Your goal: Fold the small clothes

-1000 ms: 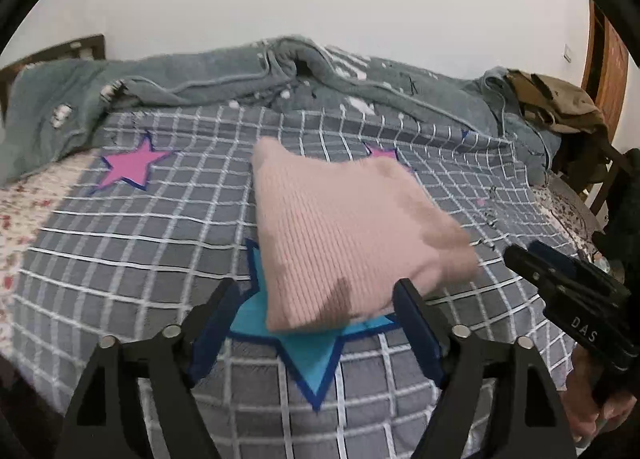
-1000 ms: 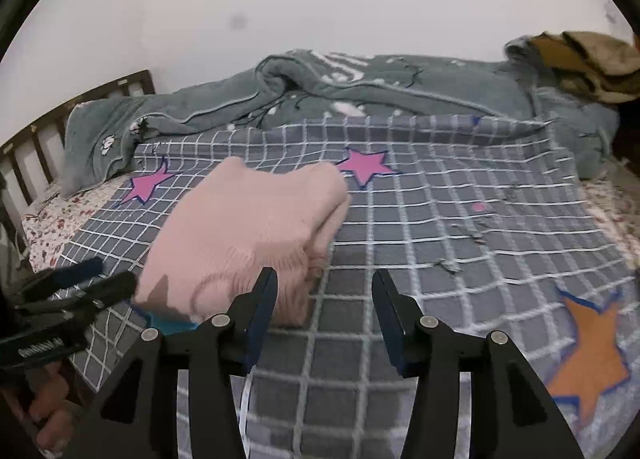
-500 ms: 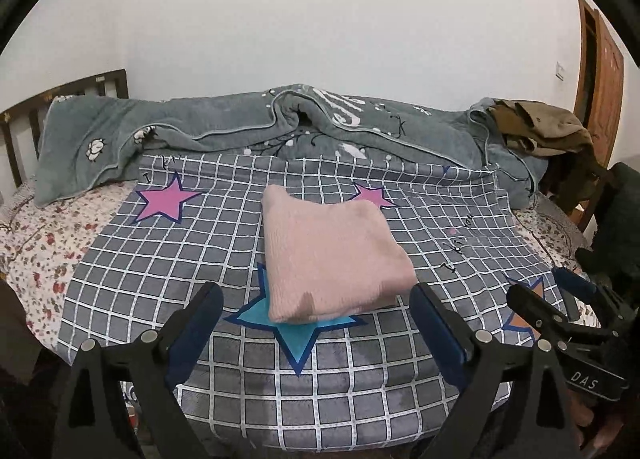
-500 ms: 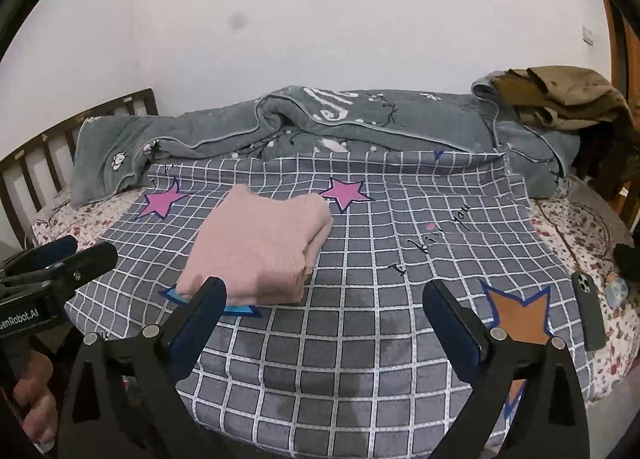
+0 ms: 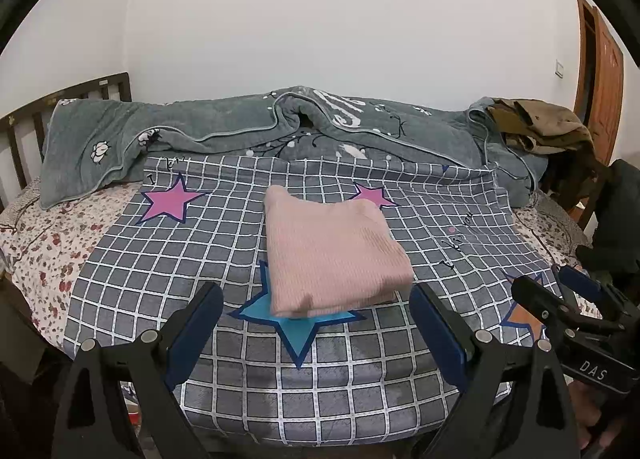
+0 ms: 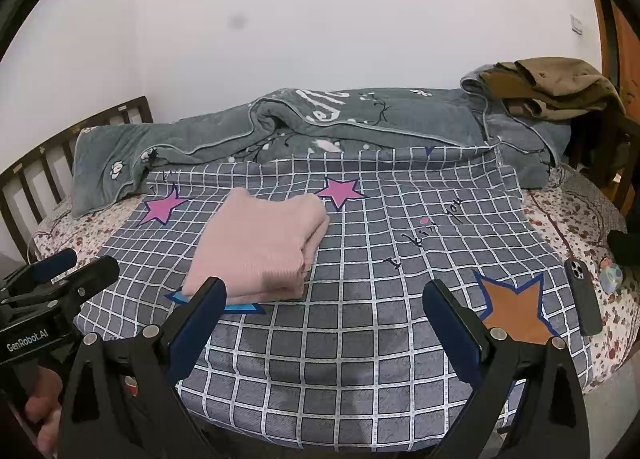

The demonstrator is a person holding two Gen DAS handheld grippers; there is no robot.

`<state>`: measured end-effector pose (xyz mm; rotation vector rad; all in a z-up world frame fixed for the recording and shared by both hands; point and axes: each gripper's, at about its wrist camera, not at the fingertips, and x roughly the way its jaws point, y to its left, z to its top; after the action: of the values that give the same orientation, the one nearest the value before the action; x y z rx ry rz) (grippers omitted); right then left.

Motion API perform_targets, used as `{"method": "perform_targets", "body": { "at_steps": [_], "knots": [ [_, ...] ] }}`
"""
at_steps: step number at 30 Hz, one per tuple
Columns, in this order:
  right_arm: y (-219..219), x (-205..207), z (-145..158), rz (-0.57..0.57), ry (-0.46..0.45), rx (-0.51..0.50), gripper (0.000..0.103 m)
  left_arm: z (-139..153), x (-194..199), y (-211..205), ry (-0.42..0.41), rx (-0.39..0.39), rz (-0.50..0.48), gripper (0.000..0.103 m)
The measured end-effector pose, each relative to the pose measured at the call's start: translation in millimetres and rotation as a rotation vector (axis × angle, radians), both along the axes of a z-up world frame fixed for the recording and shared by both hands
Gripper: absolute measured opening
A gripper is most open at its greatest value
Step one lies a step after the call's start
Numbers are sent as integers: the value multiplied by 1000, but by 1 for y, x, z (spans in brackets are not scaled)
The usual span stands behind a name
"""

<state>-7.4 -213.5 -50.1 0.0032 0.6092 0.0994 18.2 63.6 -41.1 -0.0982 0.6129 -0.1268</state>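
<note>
A folded pink knit garment [image 5: 334, 255] lies in the centre of the left wrist view, flat on a grey checked cloth [image 5: 168, 259] spread over a bed; its near edge covers part of a blue star [image 5: 298, 325] printed on the cloth. In the right wrist view the same garment [image 6: 260, 247] sits left of centre, its stacked folded layers showing along its right side. The left gripper [image 5: 316, 329] fills the bottom of its own frame, jaws spread wide and holding nothing, near the garment without touching it. The right gripper [image 6: 324, 323] is likewise released and empty at the bottom of its frame, hovering over bare checked cloth, with the garment just beyond its left finger [image 6: 198, 323]. A rumpled grey blanket [image 5: 240, 131] runs across the far side of the bed, with brown clothes [image 5: 536, 125] piled at the upper right. A dark phone [image 6: 584, 297] lies at the right edge of the right wrist view, beside an orange star [image 6: 514, 309].
</note>
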Motion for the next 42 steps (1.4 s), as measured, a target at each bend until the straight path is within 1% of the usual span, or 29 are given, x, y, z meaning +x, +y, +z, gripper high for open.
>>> {"method": "perform_targets", "body": {
  "at_steps": [8,42],
  "knots": [
    [-1,-3,2,-7,-15,14,97,2,-1,4,-4,14,2,94],
    [1,-7,9,1,-28,14,97,5,-4,9,-12,16,15,94]
  ]
}}
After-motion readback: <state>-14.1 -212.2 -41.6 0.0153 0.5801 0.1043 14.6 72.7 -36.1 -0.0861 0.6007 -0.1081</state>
